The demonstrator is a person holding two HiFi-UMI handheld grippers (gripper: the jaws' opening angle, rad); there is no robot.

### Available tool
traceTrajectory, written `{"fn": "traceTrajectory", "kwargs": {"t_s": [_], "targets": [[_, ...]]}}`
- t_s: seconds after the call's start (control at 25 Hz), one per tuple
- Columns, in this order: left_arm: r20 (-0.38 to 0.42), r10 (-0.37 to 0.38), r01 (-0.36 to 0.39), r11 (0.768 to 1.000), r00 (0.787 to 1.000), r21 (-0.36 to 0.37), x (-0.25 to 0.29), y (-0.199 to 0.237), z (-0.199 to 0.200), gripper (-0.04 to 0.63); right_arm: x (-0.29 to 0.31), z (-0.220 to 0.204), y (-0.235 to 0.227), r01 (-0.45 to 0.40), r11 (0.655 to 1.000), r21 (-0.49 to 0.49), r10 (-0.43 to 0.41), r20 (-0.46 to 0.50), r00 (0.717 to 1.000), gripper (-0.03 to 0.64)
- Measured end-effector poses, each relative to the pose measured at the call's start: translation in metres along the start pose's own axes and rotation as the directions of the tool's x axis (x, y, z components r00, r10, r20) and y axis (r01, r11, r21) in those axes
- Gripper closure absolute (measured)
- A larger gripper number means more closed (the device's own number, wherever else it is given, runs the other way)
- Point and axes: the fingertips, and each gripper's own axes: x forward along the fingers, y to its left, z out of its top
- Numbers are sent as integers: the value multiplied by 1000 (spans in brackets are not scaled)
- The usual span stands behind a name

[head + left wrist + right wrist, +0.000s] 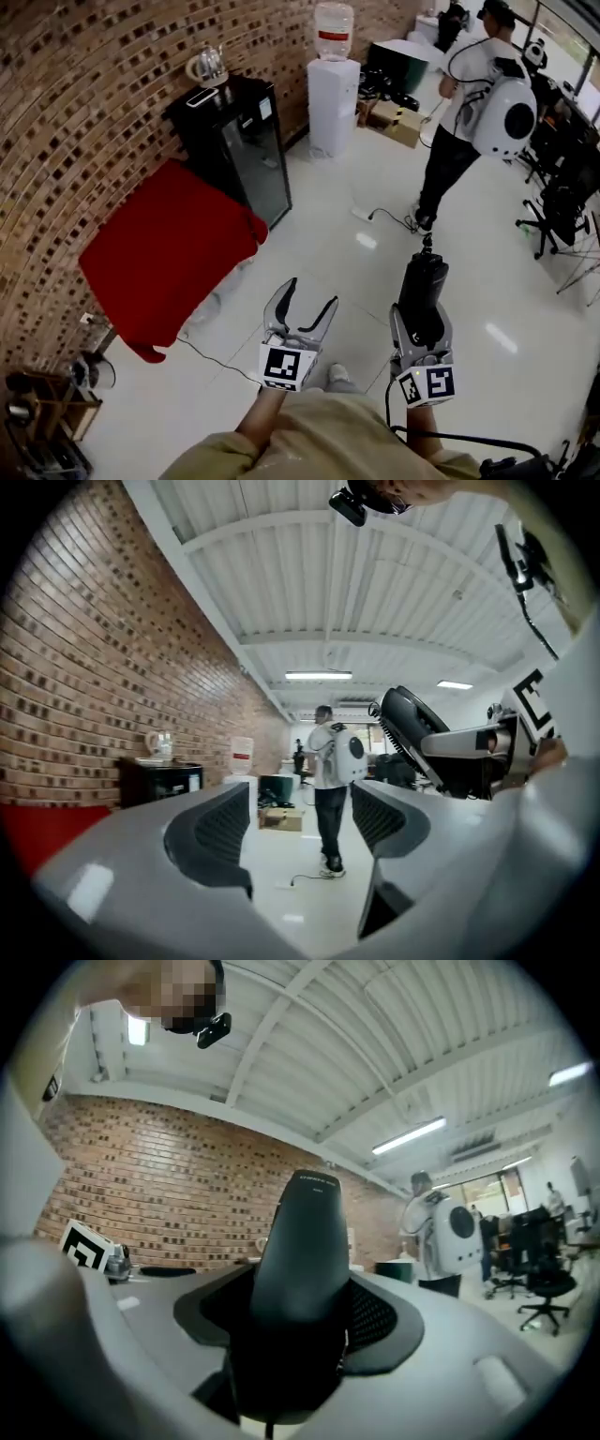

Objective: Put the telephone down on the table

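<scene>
The right gripper is squeezed tight on the black telephone, down at about 5 o'clock in the head view. It grips the low end, likely so the phone cannot slip. The left gripper, near 6 o'clock, has its jaws apart with nothing in them, so it is free to help. The red table is at 9 o'clock, well apart from the phone. The phone is not set down yet.

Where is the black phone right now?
The phone sits low right in the head view, clamped in the right gripper over the white floor, beside the open left gripper.
</scene>
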Motion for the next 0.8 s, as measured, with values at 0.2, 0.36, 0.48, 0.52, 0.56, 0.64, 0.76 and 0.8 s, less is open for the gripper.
{"fn": "traceTrajectory", "kwargs": {"t_s": [0.2,0.36,0.48,0.52,0.56,0.64,0.76,0.8], "targets": [[124,319,-322,947,940,1,-15,132,48,259,147,8,70,-310,950,36,311,-62,948,328],[143,484,-493,870,864,34,-57,174,58,259,186,-6,126,-492,865,101,499,-58,865,328],[137,561,-570,820,816,39,-86,187,50,259,191,-26,156,-558,815,154,572,-61,818,328],[134,587,-596,802,799,37,-96,191,47,259,190,-33,167,-578,798,173,594,-63,802,328],[133,613,-622,782,779,39,-108,195,47,259,191,-38,179,-600,777,189,620,-65,782,328],[140,663,-674,738,735,45,-133,205,48,259,194,-46,207,-652,730,207,674,-62,736,327],[149,723,-737,673,674,66,-174,227,44,259,195,-51,250,-713,673,197,733,-43,679,327],[150,738,-752,654,658,83,-187,235,40,259,194,-53,264,-725,661,194,744,-38,668,328]]}}
